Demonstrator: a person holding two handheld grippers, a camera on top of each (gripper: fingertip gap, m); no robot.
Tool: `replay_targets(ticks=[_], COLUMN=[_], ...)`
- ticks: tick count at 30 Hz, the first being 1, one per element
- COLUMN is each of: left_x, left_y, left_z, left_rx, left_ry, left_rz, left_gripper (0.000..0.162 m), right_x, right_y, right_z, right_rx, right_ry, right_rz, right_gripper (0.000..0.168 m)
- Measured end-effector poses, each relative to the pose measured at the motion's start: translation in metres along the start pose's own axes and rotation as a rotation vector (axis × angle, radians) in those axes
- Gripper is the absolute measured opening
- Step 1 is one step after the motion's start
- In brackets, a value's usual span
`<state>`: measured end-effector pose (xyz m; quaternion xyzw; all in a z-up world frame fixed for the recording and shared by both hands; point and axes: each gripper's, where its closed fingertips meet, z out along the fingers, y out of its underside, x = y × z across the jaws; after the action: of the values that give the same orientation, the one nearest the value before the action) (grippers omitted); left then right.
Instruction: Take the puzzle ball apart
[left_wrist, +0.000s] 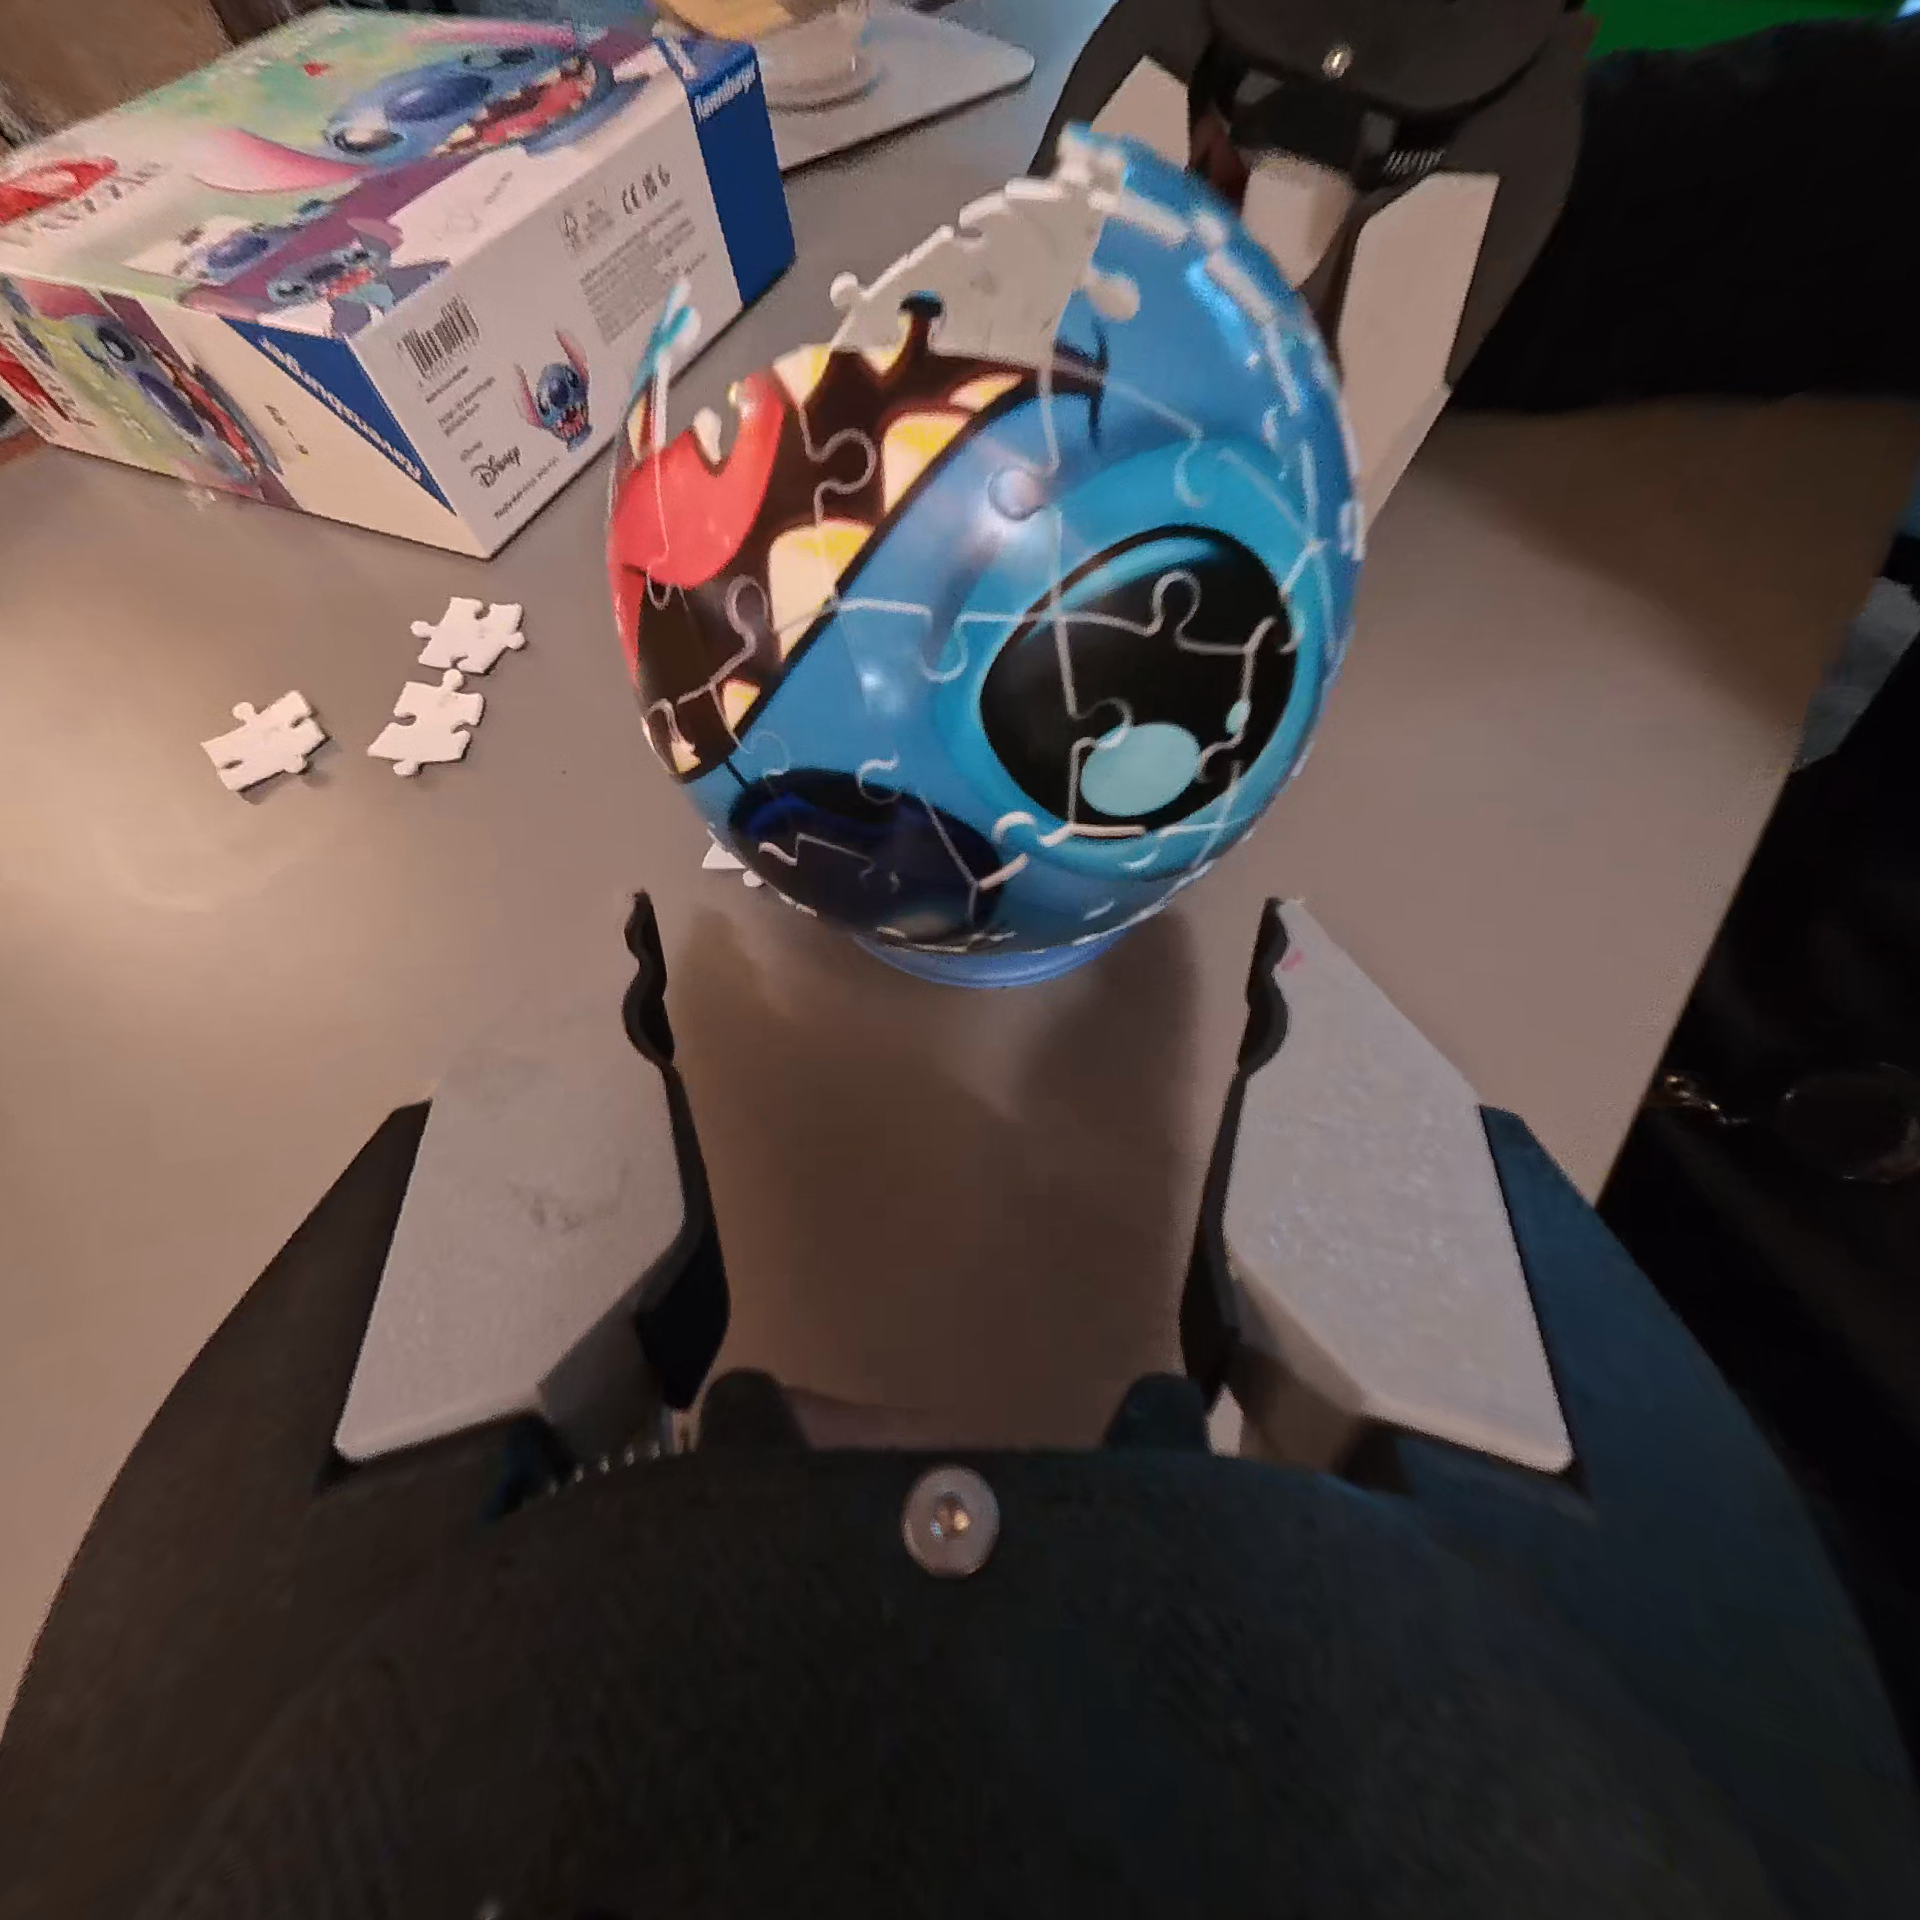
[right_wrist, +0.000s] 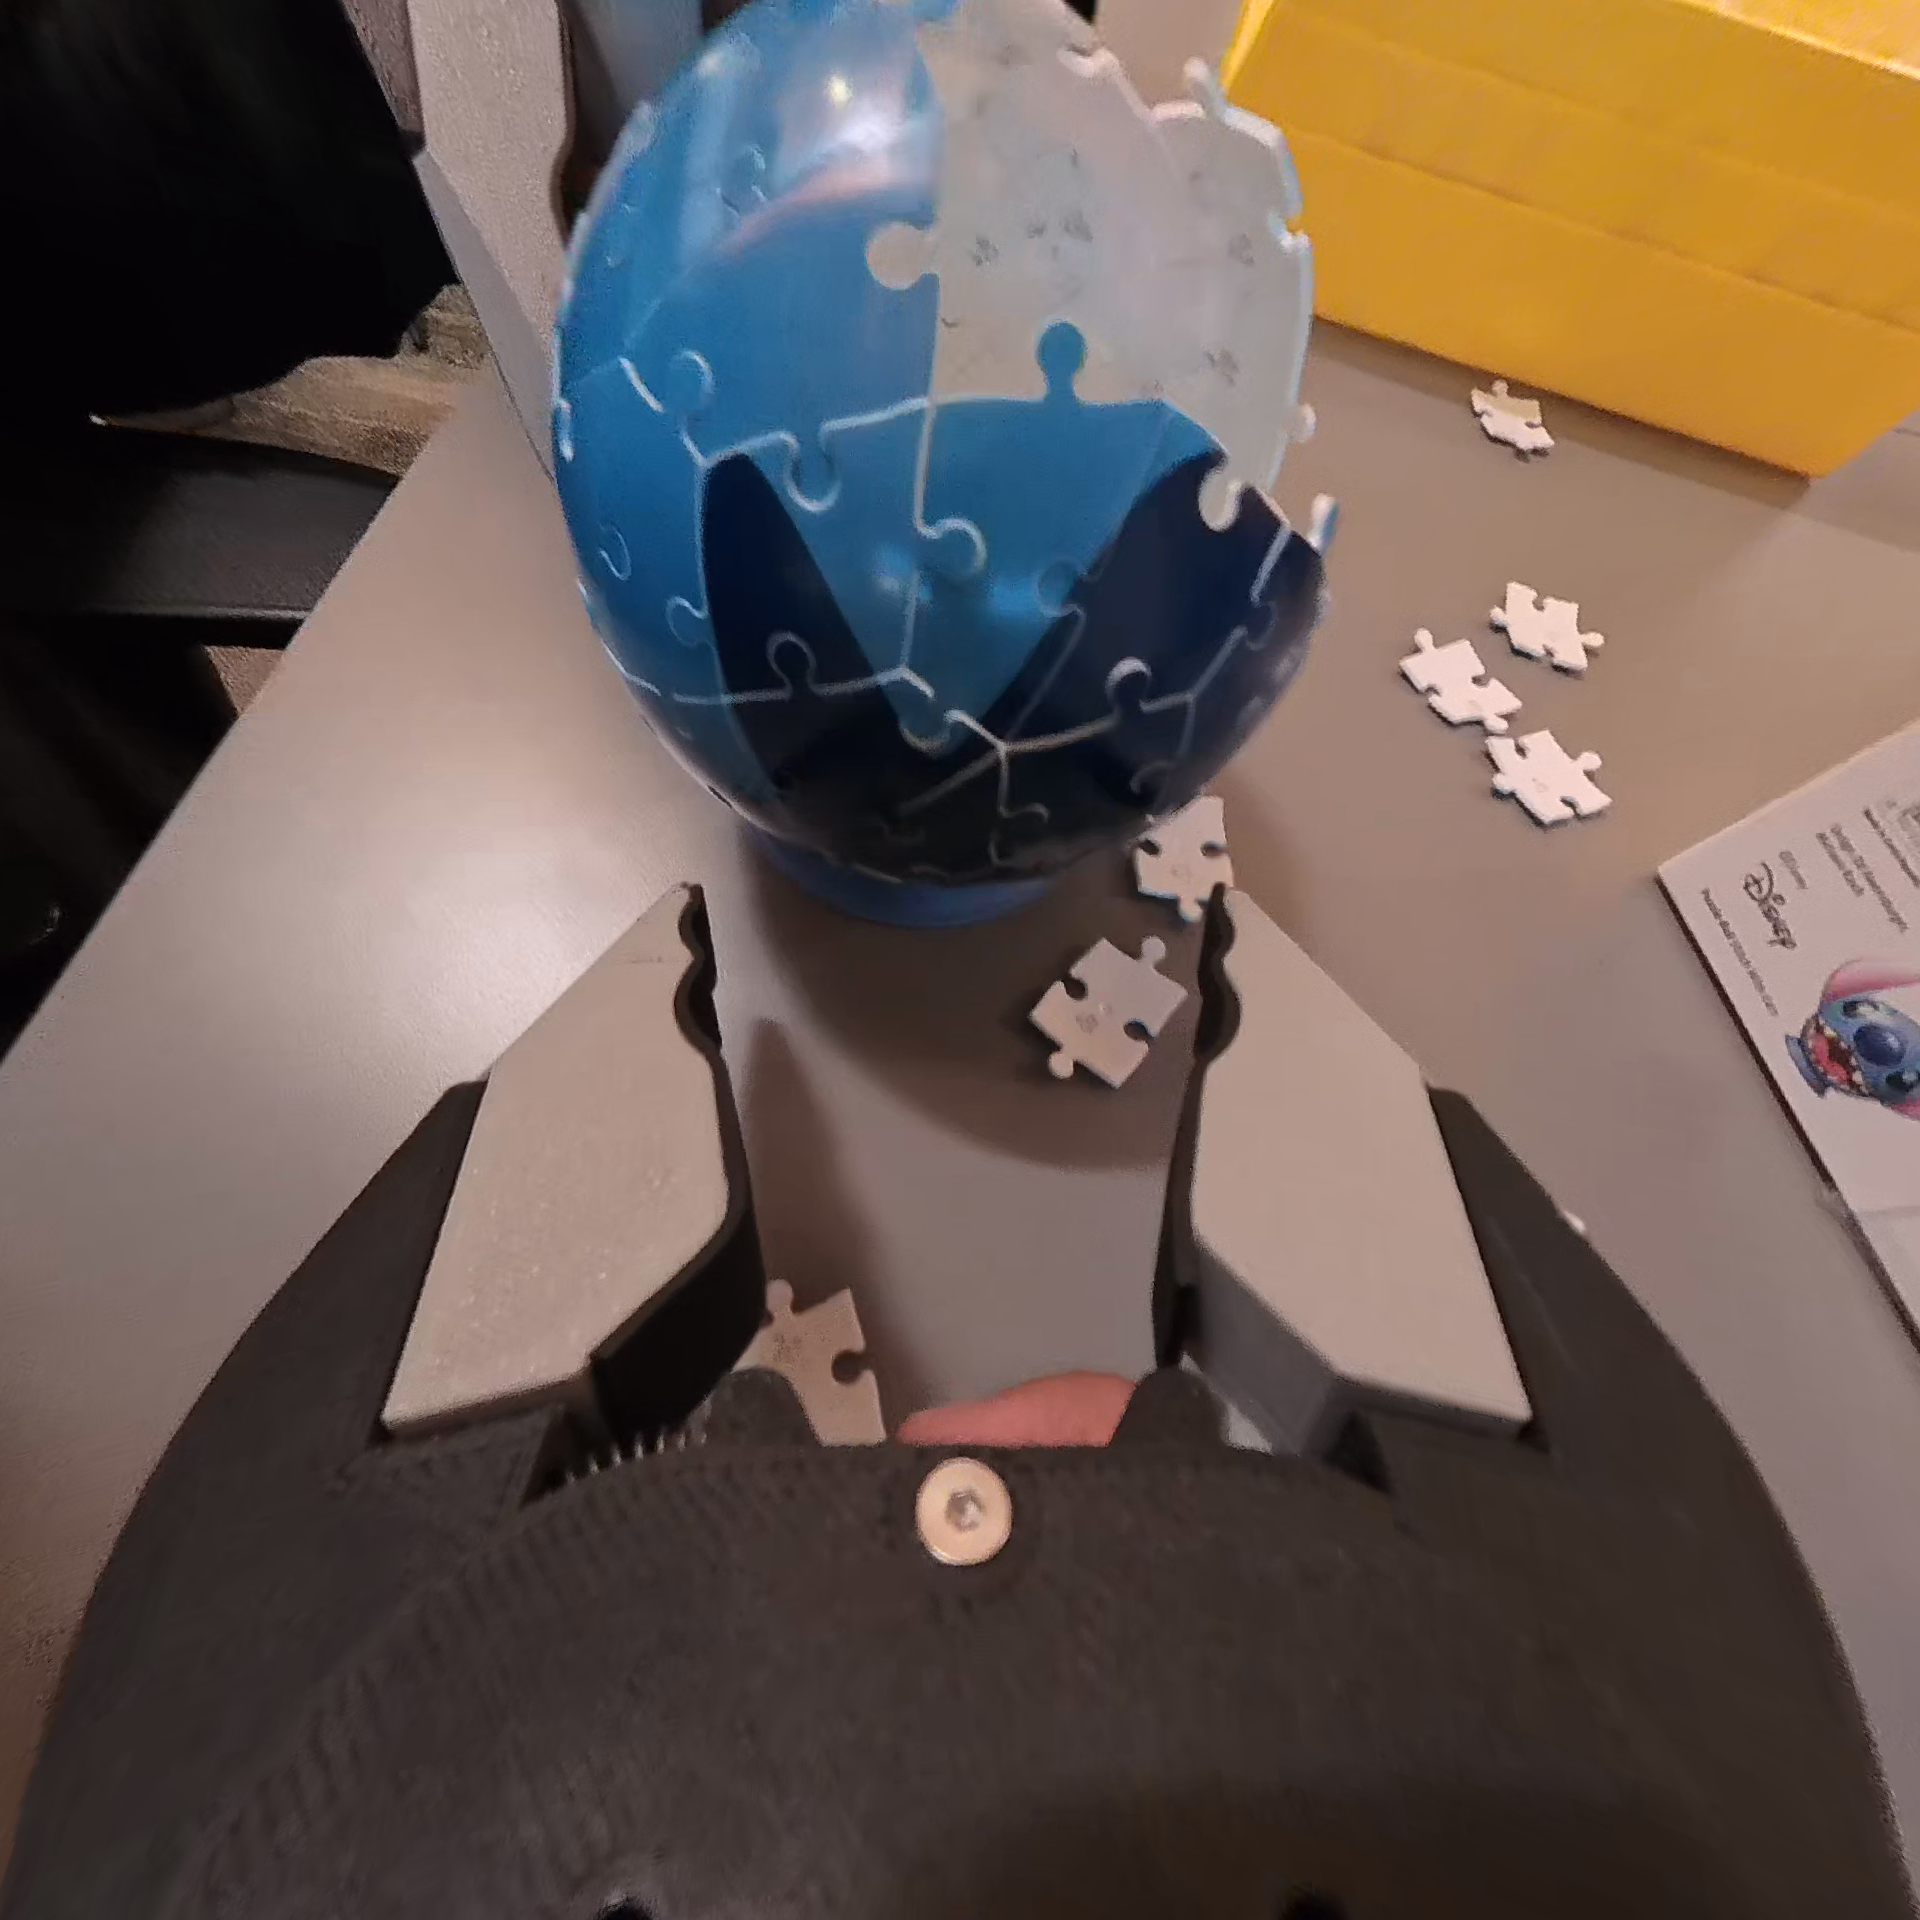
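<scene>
The blue puzzle ball (left_wrist: 1039, 623) stands on a blue ring base (left_wrist: 966, 961) on the grey table. Part of its shell is gone at the top, and white piece backs (left_wrist: 997, 260) show there. My left gripper (left_wrist: 956, 925) is open and empty just in front of the ball. My right gripper (right_wrist: 956, 914) is open on the ball's (right_wrist: 883, 520) other side, just short of its base; it also shows behind the ball in the left wrist view (left_wrist: 1299, 208). Loose white pieces lie on the table (left_wrist: 416, 686) (right_wrist: 1112, 997). One piece (right_wrist: 821, 1361) lies between the right fingers near the gripper body.
The puzzle's printed box (left_wrist: 395, 312) lies at the far left in the left wrist view. A yellow box (right_wrist: 1610, 208) stands at the far right in the right wrist view. The table edge (left_wrist: 1714, 831) runs close to the ball, with dark space beyond.
</scene>
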<state>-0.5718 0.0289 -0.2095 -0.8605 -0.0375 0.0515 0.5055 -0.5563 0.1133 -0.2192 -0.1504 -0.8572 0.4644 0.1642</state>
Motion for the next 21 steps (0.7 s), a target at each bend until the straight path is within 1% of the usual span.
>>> replay_targets(ticks=[2, 4, 6, 8, 11, 13, 17, 19, 21], left_x=[-0.002, -0.006, -0.01, -0.016, -0.025, -0.027, -0.028, -0.028, -0.028], left_y=[0.006, 0.01, 0.013, 0.017, 0.028, 0.033, 0.037, 0.04, 0.041], left_z=[0.003, 0.002, -0.003, -0.01, -0.018, -0.021, -0.016, -0.014, -0.013], left_rx=[-0.018, -0.029, -0.039, -0.055, -0.095, -0.105, -0.122, -0.147, -0.155], left_ry=[0.009, 0.005, -0.016, -0.04, -0.082, -0.077, -0.059, -0.067, -0.071], left_rz=[-0.014, -0.019, -0.013, -0.013, -0.016, -0.028, -0.054, -0.054, -0.046], left_gripper=[0.111, 0.111, 0.111, 0.111, 0.111, 0.11, 0.109, 0.109, 0.109], right_x=[0.006, 0.015, 0.024, 0.032, 0.025, 0.016, -0.005, -0.011, -0.015], right_y=[0.005, 0.009, 0.012, 0.018, 0.034, 0.048, 0.071, 0.076, 0.073], right_z=[-0.008, -0.024, -0.045, -0.069, -0.093, -0.098, -0.09, -0.085, -0.082], right_rx=[-0.005, -0.006, -0.003, 0.001, -0.019, -0.059, -0.162, -0.196, -0.192], right_ry=[0.007, 0.036, 0.071, 0.104, 0.073, 0.064, 0.034, 0.018, 0.003], right_rz=[0.02, 0.032, 0.057, 0.102, 0.179, 0.186, 0.145, 0.135, 0.133], right_gripper=[0.09, 0.085, 0.075, 0.061, 0.061, 0.061, 0.061, 0.062, 0.062])
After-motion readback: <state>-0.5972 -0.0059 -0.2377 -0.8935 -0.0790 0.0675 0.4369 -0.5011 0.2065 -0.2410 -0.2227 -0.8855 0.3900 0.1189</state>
